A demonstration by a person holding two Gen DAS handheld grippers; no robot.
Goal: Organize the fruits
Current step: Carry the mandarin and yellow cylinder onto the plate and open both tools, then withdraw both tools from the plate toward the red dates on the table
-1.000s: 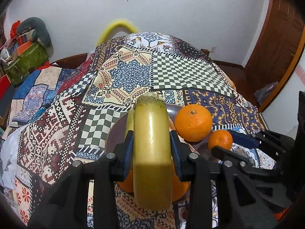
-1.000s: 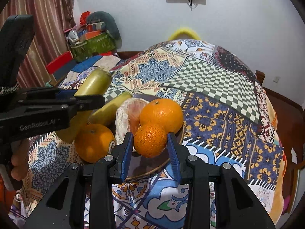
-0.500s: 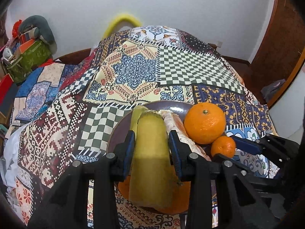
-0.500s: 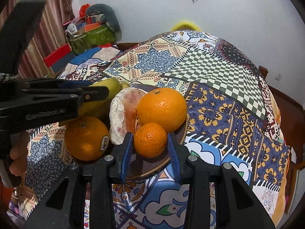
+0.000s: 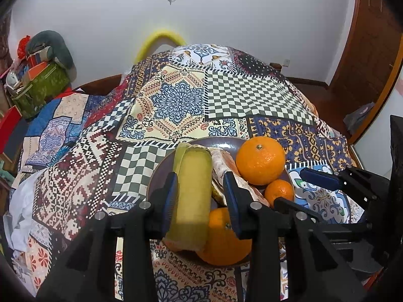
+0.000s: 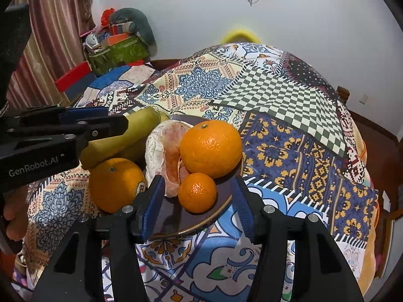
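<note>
The left gripper (image 5: 200, 196) is standing with its jaws parted around the banana (image 5: 193, 193), which is lying on the plate (image 6: 201, 222) against the near orange (image 6: 114, 185). The right gripper (image 6: 197, 207) is sitting released, its jaws wide of the small tangerine (image 6: 197, 192) resting beside the big orange (image 6: 211, 148) and peeled grapefruit (image 6: 163, 151)

Glossy plate (image 6: 221, 207) – patchwork cloth (image 6: 289, 115) (matt).
</note>
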